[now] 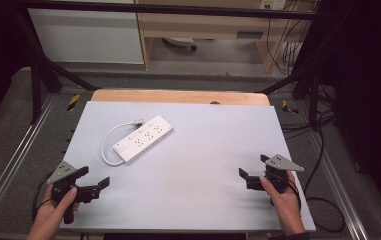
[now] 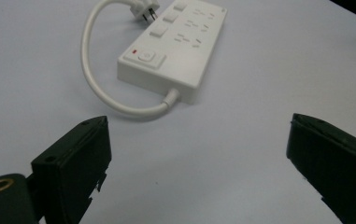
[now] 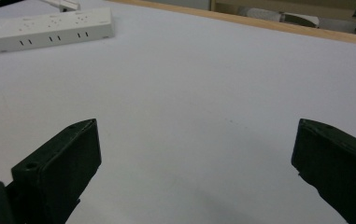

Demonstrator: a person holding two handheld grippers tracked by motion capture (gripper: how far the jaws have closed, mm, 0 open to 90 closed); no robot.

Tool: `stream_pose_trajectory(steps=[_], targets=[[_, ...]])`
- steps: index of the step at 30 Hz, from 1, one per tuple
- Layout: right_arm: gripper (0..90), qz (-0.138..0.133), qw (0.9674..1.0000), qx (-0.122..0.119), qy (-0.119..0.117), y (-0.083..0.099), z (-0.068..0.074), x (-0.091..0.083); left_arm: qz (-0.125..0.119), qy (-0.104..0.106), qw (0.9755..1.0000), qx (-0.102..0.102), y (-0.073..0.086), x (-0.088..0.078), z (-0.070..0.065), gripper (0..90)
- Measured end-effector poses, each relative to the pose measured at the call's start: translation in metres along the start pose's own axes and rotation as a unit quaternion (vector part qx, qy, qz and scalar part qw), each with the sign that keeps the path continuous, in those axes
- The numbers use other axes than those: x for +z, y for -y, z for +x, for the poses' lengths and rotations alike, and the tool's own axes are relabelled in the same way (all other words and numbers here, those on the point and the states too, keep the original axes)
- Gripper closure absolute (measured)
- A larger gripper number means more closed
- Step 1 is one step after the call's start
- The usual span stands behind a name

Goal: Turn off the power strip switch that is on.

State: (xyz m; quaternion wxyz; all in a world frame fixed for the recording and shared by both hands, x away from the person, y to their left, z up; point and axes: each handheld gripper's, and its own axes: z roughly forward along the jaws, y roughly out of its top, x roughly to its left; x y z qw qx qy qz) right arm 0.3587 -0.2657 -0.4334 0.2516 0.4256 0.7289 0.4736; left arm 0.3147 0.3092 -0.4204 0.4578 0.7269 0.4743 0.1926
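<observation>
A matte pale-grey table (image 1: 203, 165) with a wooden far edge carries a white plastic power strip (image 1: 144, 139), a flat rectangular bar lying left of centre with its smooth short cord (image 1: 109, 145) looped back to the plug. The left gripper (image 1: 94, 181) and right gripper (image 1: 253, 169), black and angular, are held near the front corners with jaws spread wide and nothing between them. The socket markings are too small to read.

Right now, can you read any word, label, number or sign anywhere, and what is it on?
None can be read.
Power strip: small grey marks by its sockets, too blurred to read; its switch carries a symbol, no text.
Label on the wooden furniture beyond the table: too small to read.
</observation>
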Motion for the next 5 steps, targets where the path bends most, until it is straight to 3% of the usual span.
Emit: stream_pose_trajectory(steps=[3, 5], targets=[[1.9, 0.021, 0.9997, -0.003, 0.014, 0.0018, -0.0002, 0.0027, 0.029, -0.004, 0.9995, 0.013, 0.0087, 0.0066, -0.0042, 6.6], [2.6, 0.052, 0.9979, -0.013, 0.037, 0.0051, -0.0014, 0.0082, 0.041, -0.007, 0.9990, 0.016, 0.0126, 0.0107, -0.0061, 6.8]])
